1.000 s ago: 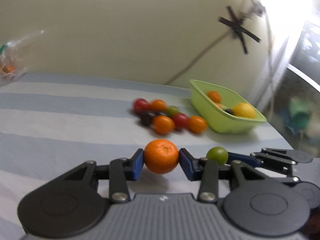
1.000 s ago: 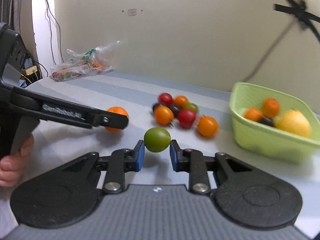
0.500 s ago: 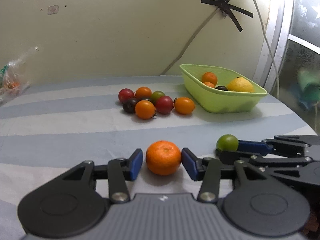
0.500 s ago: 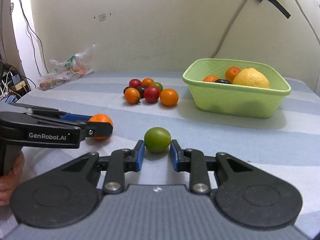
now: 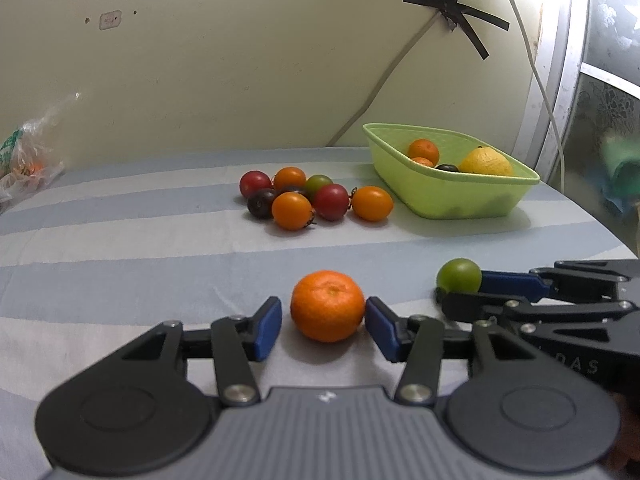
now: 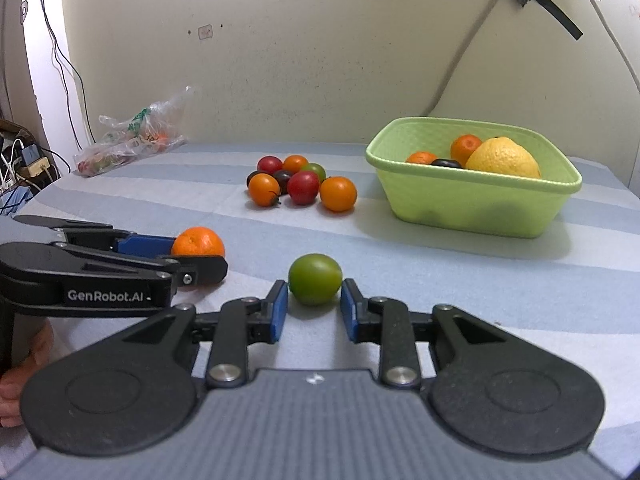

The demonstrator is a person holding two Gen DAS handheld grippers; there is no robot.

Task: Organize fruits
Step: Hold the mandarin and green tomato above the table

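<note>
Jaws on both sides are parted, each straddling a fruit that sits on the cloth. Left gripper (image 5: 324,322): blue pads either side of the mandarin (image 5: 327,305), clear gap on the left pad; right pad looks right at the peel, contact can't be confirmed. Not clamped. Right gripper (image 6: 314,310): pads flank the green tomato (image 6: 315,279), narrow gaps both sides, nothing squeezed.

The two grippers are side by side near the front edge of the striped tablecloth (image 5: 120,248). From the left wrist view the green tomato shows to the right of the mandarin, between the other gripper's fingers.

Further back, mid-table: loose cluster of cherry tomatoes (image 6: 303,187), red, orange, green and dark ones, touching each other. Right of the cluster, apart from it: green basket (image 6: 472,208) holding a yellow citrus (image 6: 502,158), two small oranges (image 6: 465,148) and one dark fruit.

Far left against the wall: crumpled plastic bag (image 6: 132,140). Black tape cross (image 5: 456,8) holds a cable on the wall.
</note>
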